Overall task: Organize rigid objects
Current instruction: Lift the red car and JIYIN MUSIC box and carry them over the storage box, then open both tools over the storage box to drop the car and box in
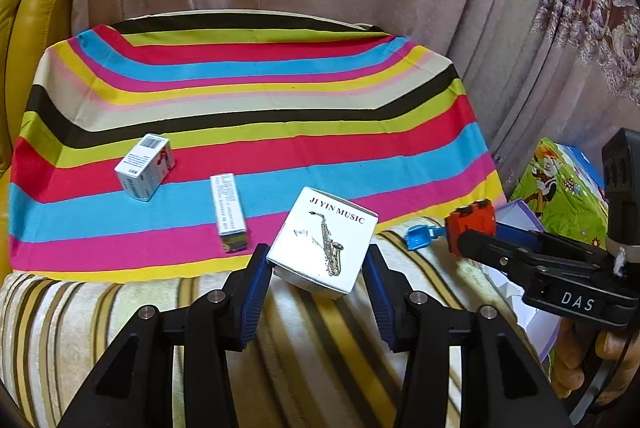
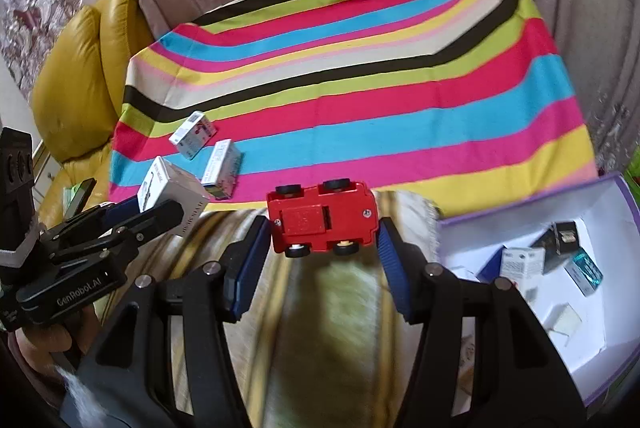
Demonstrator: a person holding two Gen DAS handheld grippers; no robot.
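Gripped in both grippers, above a striped cushion: white box left, red car right.

Behind, largest, a striped cloth point(image 1: 256, 131) over the seat, with a striped cushion point(image 1: 304, 348) at its near edge and a purple-rimmed tray point(image 2: 532, 216) at right, holding several small boxes. White box point(image 1: 324, 240) printed with a saxophone, tilted, clamped in the left gripper point(image 1: 318, 268), blue pads point(image 1: 256, 292) pressed on both its lower sides, most of it sticking out past the tips. Red car point(image 2: 322, 218) upside down, wheels up, squeezed end to end in the right gripper point(image 2: 324, 240), pads against each end. On the cloth, well apart from both: a small white carton point(image 1: 145, 167) and a narrow box point(image 1: 229, 211), lying loose.
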